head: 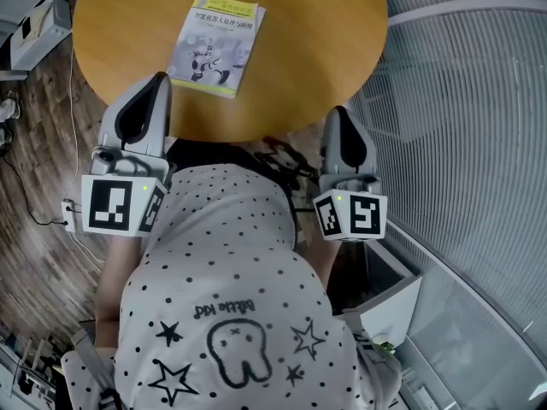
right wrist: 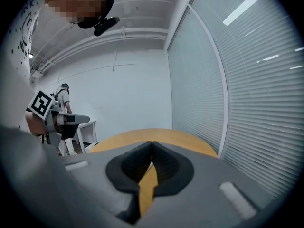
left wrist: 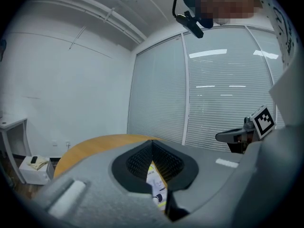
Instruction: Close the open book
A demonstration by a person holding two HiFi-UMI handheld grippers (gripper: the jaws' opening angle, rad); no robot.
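Head view shows the book (head: 215, 43) lying shut, cover up, on the round tabletop (head: 316, 49), so I judge the job done and hold my left hand-held gripper (head: 156, 82) and right hand-held gripper (head: 340, 114) back by its near edge, jaws pressed together, empty. My shirt hides my arms; the cover print is too small to read

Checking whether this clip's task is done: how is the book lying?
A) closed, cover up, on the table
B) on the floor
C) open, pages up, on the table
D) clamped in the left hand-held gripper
A: the book lies flat on the round wooden table, its printed cover up and no open pages showing.
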